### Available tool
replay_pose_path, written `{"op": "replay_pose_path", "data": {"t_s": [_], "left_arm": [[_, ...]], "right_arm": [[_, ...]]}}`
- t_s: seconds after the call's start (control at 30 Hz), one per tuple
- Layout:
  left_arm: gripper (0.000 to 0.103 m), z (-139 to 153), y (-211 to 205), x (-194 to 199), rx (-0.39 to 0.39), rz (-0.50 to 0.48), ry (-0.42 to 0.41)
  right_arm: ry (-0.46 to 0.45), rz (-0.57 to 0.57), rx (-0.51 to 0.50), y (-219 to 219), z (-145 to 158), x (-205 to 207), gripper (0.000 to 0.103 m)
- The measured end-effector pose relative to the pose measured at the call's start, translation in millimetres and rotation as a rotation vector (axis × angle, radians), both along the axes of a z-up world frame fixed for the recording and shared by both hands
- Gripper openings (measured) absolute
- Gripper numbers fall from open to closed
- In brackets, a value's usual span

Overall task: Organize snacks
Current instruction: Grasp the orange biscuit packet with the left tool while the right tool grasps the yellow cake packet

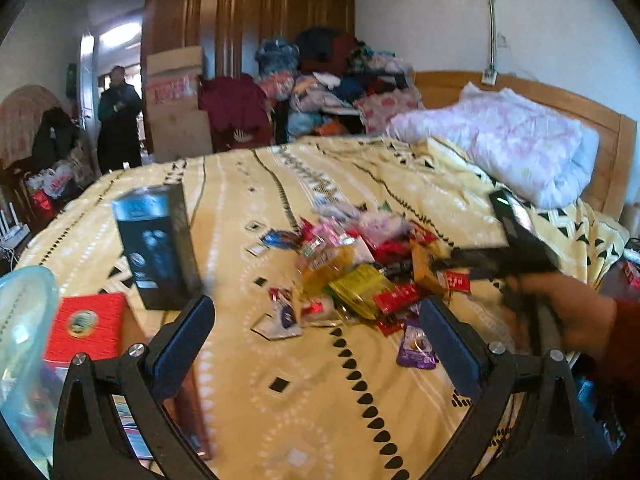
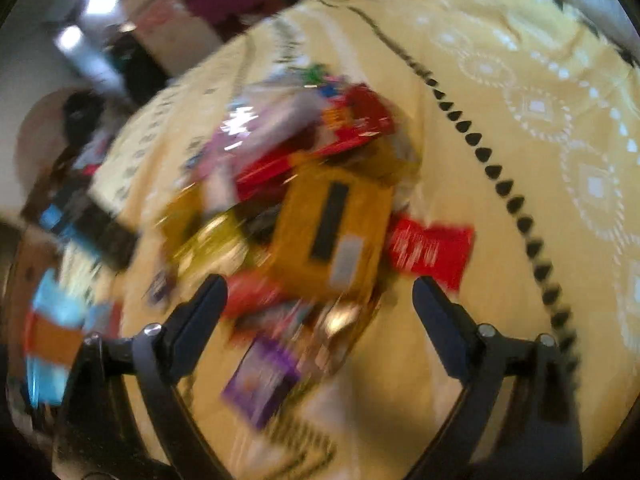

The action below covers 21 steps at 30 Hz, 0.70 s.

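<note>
A heap of snack packets (image 1: 360, 268) lies in the middle of a yellow patterned bedspread (image 1: 280, 380). My left gripper (image 1: 316, 312) hangs open just short of the heap, nothing between its fingers. In the blurred right wrist view my right gripper (image 2: 320, 286) is open above the same heap, over an orange box (image 2: 332, 228), with a red packet (image 2: 430, 250) to its right and a purple packet (image 2: 260, 376) nearer. In the left wrist view the hand (image 1: 576, 316) that holds the right gripper comes in from the right.
A tall black box (image 1: 156, 244) stands left of the heap, with a red box (image 1: 86, 326) and a clear blue container (image 1: 24, 344) at the bed's near left edge. A pink quilt (image 1: 500, 144) lies by the headboard. A person (image 1: 118, 120) stands in the doorway.
</note>
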<state>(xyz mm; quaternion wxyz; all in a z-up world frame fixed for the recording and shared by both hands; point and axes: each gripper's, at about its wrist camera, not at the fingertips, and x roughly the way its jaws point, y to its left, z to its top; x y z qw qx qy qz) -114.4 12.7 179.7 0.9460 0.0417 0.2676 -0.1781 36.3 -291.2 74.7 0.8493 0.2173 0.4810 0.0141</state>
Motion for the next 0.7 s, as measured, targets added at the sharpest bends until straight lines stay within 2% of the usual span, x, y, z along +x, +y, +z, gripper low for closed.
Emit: {"op": "replay_pose_path", "data": {"t_s": [0.1, 0.13, 0.17, 0.23, 0.33, 0.4, 0.43, 0.5, 0.57, 0.7], "left_arm": [[0.103, -16, -11, 6, 0.008, -0.007, 0.035], [0.103, -21, -14, 7, 0.013, -0.007, 0.042], [0.103, -25, -16, 9, 0.023, -0.008, 0.050], [0.103, -33, -18, 10, 0.037, -0.009, 0.067], [0.103, -41, -15, 13, 0.033, -0.007, 0.095], [0.103, -41, -11, 12, 0.026, 0.002, 0.097], [0.103, -41, -10, 12, 0.023, 0.011, 0.093], [0.103, -40, -6, 12, 0.013, 0.030, 0.090], [0.103, -36, 1, 12, -0.006, 0.055, 0.084], [0.103, -32, 10, 13, -0.011, 0.081, 0.082]], "right_arm": [[0.069, -0.035, -0.002, -1, -22, 33, 0.093], [0.079, -0.032, -0.025, 2, -26, 38, 0.085], [0.074, -0.022, -0.054, 2, -27, 41, 0.077], [0.062, 0.005, -0.094, 6, -24, 44, 0.076], [0.007, 0.076, -0.079, 10, -11, 23, 0.076], [-0.045, 0.156, -0.100, 23, 5, -6, 0.076], [-0.073, 0.233, -0.119, 36, 15, -26, 0.076], [-0.091, 0.334, -0.122, 57, 20, -51, 0.076], [-0.076, 0.462, -0.089, 90, 16, -82, 0.076], [0.005, 0.650, -0.031, 137, -7, -107, 0.076]]}}
